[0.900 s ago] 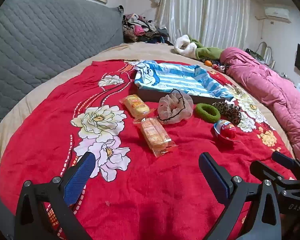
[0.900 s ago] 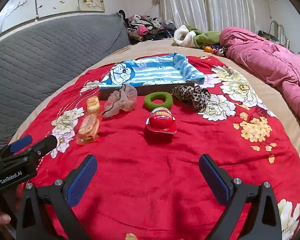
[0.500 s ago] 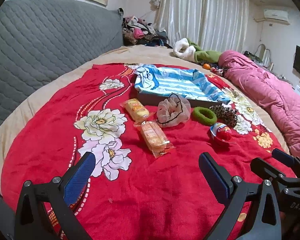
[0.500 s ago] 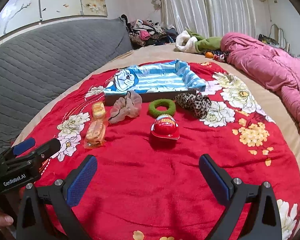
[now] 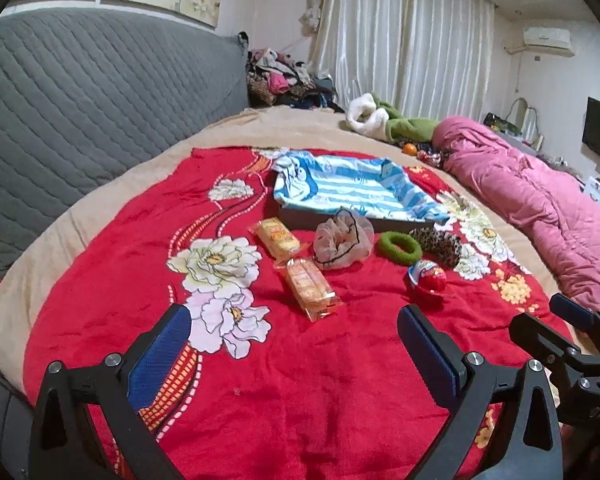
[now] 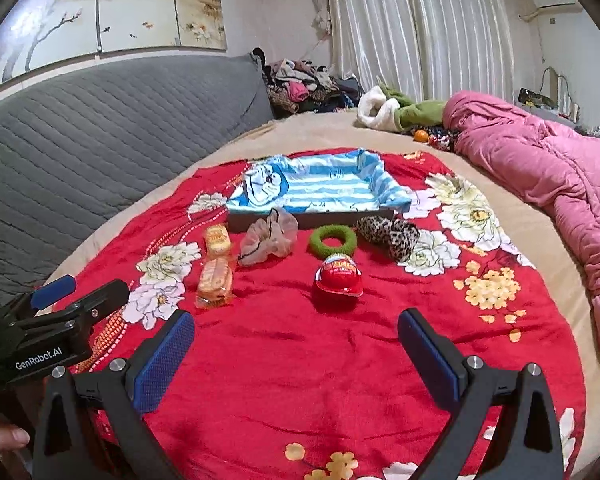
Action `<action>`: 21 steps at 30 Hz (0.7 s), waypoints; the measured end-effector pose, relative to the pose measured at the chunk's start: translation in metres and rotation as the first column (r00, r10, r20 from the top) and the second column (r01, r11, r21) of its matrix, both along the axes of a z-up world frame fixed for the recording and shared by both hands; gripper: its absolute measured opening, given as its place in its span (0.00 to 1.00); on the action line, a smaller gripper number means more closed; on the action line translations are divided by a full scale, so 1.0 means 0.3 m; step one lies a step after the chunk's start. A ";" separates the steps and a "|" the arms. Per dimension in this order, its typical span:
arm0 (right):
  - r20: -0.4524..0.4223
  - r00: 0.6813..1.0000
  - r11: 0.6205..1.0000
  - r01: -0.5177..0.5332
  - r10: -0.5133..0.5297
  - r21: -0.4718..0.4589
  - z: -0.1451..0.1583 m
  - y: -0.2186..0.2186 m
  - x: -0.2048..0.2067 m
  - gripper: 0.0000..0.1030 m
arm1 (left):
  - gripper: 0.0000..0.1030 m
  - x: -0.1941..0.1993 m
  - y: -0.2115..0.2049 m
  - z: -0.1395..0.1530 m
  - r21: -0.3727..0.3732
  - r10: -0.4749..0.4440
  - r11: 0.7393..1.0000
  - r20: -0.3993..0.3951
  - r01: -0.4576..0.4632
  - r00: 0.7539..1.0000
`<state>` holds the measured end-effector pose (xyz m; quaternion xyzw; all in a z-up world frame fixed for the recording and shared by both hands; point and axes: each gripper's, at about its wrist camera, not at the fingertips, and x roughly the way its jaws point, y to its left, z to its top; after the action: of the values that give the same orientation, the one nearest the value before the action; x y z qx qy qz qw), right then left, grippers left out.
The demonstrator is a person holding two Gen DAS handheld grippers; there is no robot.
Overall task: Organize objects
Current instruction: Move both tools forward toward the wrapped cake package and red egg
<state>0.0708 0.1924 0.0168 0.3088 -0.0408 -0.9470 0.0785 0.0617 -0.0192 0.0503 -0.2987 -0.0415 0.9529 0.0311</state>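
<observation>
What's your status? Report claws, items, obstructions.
Left claw and right claw open, empty. Snacks, scrunchies outside tray. Nothing blocking.

three scrunchies (image 6: pixel 333 241), two snack packs (image 6: pixel 216 283), one toy egg (image 6: pixel 339 279), one tray (image 6: pixel 312 188).

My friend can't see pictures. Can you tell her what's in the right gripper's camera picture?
The open right gripper hovers over a red flowered blanket, holding nothing. Ahead lie a red toy egg, a green hair ring, a leopard scrunchie, a sheer scrunchie, two snack packs, and a blue-striped tray.
</observation>
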 end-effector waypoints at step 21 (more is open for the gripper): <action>-0.076 0.997 1.000 -0.031 0.031 0.000 0.144 -0.036 0.162 1.00 | 1.00 0.131 -0.042 0.119 0.041 0.023 0.999 -0.037 -0.022 0.999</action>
<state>0.1193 0.1816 0.0600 0.2733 -0.0337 -0.9566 0.0949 0.1010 -0.0318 0.0861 -0.2798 -0.0638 0.9575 0.0272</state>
